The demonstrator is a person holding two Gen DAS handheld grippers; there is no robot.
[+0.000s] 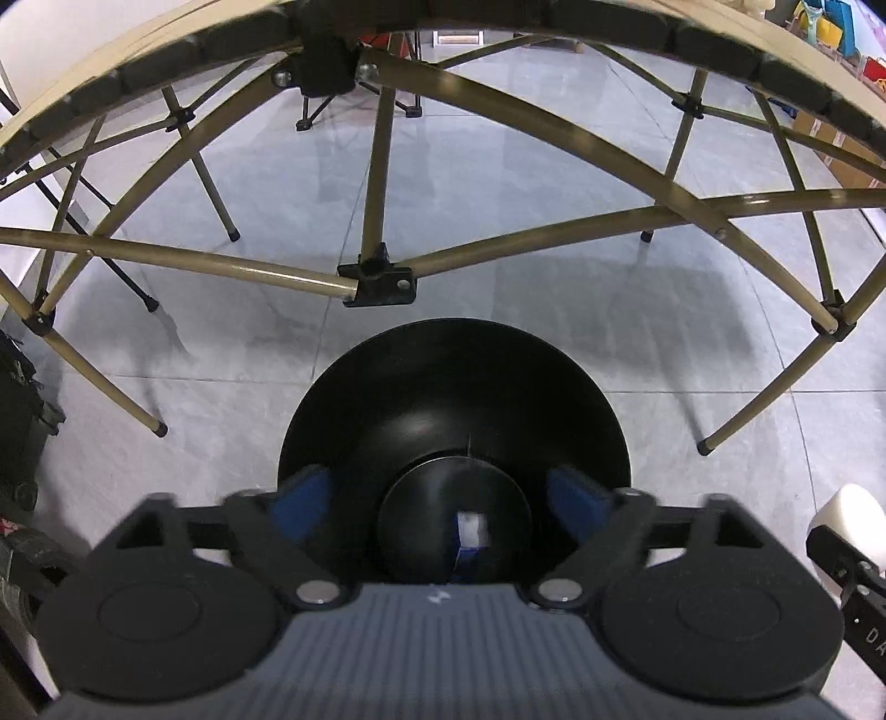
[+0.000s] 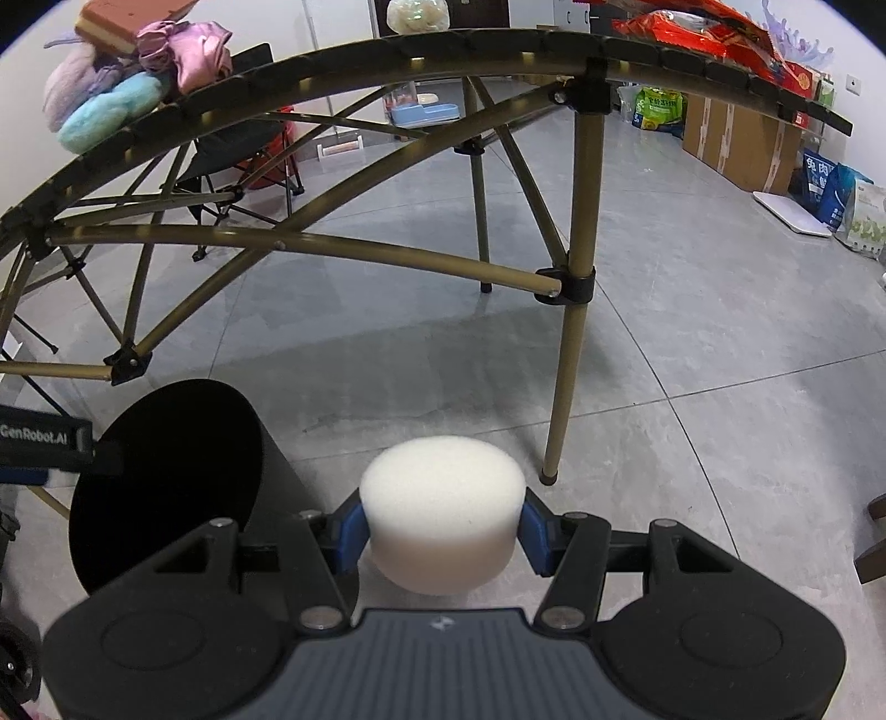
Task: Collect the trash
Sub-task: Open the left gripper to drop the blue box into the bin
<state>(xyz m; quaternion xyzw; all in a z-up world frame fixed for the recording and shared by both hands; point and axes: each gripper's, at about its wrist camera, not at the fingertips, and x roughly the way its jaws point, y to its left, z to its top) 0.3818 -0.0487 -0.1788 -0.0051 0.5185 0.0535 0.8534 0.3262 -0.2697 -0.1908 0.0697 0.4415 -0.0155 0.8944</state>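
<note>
A black round trash bin (image 1: 454, 410) stands on the grey floor in front of the folding table. My left gripper (image 1: 443, 498) is open right over its mouth; a small white and blue piece (image 1: 470, 534) lies at the bin's bottom. My right gripper (image 2: 443, 520) is shut on a white round foam sponge (image 2: 443, 509) and holds it to the right of the bin (image 2: 166, 482), above the floor. The sponge also shows at the right edge of the left wrist view (image 1: 850, 518).
The folding table's tan metal legs and cross bars (image 2: 573, 332) stand close behind the bin. On the table top lie soft cloths (image 2: 111, 105) and red snack bags (image 2: 703, 27). Cardboard boxes (image 2: 736, 138) and bags line the far right wall. A black case (image 1: 22, 410) stands at left.
</note>
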